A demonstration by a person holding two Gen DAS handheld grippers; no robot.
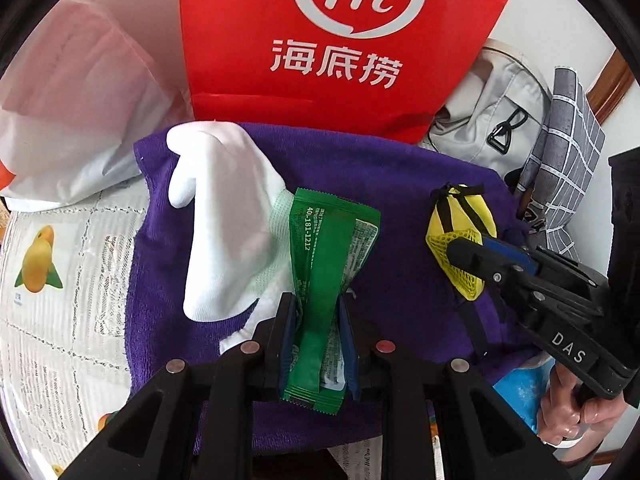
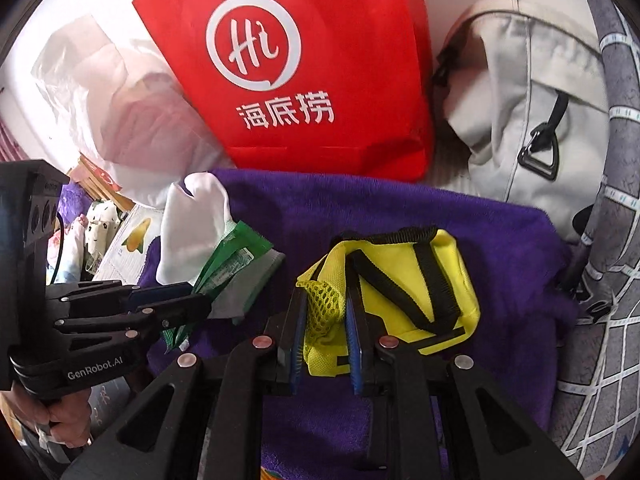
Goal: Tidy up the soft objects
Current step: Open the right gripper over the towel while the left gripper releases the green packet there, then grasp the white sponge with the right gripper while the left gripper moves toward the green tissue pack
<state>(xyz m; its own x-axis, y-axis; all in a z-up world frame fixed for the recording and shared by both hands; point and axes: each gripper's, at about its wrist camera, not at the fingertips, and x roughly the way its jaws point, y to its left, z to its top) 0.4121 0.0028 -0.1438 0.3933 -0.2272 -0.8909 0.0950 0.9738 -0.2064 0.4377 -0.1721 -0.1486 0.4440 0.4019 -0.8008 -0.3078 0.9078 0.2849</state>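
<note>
Left hand-held gripper (image 1: 316,344): clenched on one green packet (image 1: 328,264), pads pinching it near its lower end, the rest sticking forward past the fingertips. I see the packet over the purple towel (image 1: 360,168), its far end overlapping the cuff of the white glove (image 1: 224,220), which lies just left of the fingers on the same towel.

Right hand-held gripper (image 2: 326,344): clenched on one small yellow bag (image 2: 400,280), pads biting the mesh corner on its left side. The bag body with its black straps sits ahead and right of the fingers, over the towel. I can't tell if it rests on the towel or hangs just above it.

The two grippers sit near each other, packet left, bag right, with bare towel between.

Count: one packet, one glove, one yellow bag, one towel.

Beyond the towel's far edge: one red paper bag (image 1: 340,40) standing upright, one clear plastic bag (image 1: 68,92) to its left, one grey backpack (image 2: 528,120) to its right, one grey checked cloth (image 1: 568,176) at far right. The surface (image 1: 52,320) carries a lace cover with a mango print.
</note>
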